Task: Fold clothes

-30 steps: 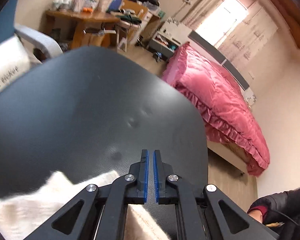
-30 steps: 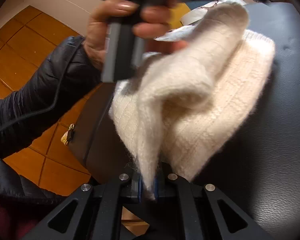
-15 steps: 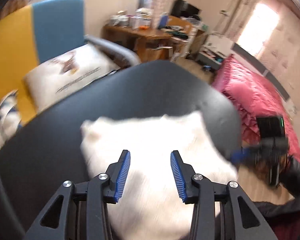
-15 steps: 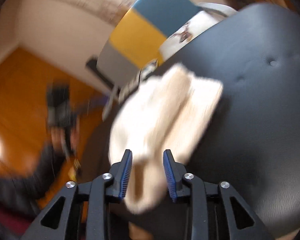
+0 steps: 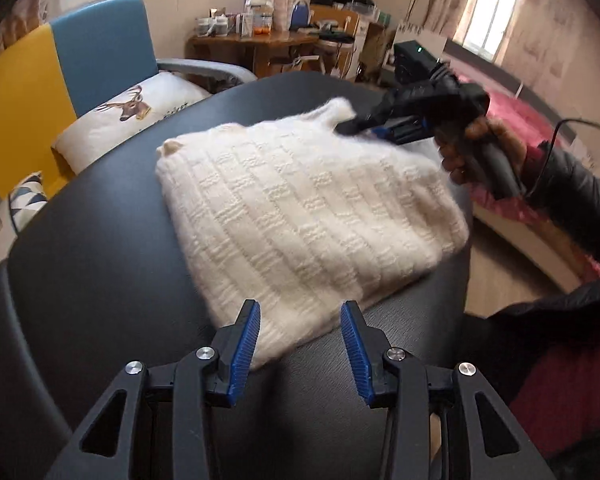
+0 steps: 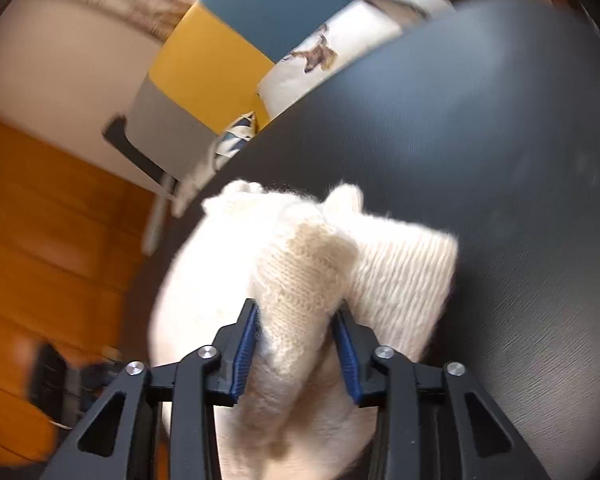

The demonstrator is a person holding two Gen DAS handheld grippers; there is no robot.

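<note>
A cream knit sweater [image 5: 308, 216] lies folded in a rough rectangle on the black round table [image 5: 100, 264]. My left gripper [image 5: 301, 320] hovers open just above the sweater's near edge, with nothing pinched. At the sweater's far right corner, a hand holds my right gripper [image 5: 404, 128]. In the right wrist view, that gripper [image 6: 297, 312] is open, and a thick fold of the sweater [image 6: 400, 272] sits loosely between its spread blue pads [image 6: 246, 344].
A yellow and blue armchair [image 5: 60, 64] with a deer cushion [image 5: 132, 116] stands left of the table. Behind are a cluttered wooden desk [image 5: 260, 40] and a pink bed [image 5: 520, 120] at the right. A dark sleeve [image 5: 580, 208] reaches in from the right over the wood floor.
Both grippers were shut a second ago, the right one on the sweater; both have opened. The sweater now lies flat and folded, and my left gripper has drawn back to its near edge.
</note>
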